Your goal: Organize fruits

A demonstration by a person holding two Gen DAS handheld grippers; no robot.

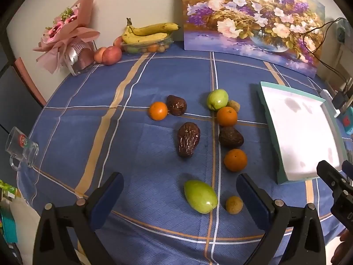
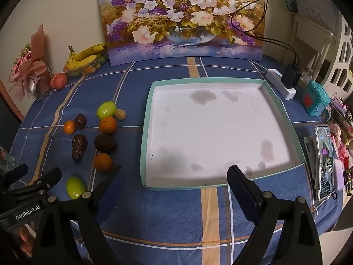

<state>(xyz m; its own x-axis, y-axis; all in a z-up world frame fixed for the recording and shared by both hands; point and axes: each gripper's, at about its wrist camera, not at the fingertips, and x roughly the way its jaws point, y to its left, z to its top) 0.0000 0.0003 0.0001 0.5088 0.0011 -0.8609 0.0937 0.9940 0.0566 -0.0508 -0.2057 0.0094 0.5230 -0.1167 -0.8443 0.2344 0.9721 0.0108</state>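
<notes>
Our left gripper hangs with its jaws spread wide and nothing between them, above the blue checked tablecloth. Just past its fingers lie a green mango and a small brown fruit beside it. Farther out we see an orange, a dark avocado, a second orange, a green apple, a long dark avocado and a third orange touching another dark fruit. Our right gripper is likewise released, empty, poised over the near rim of the teal-edged white tray, which holds no fruit. Bananas sit by the far wall.
</notes>
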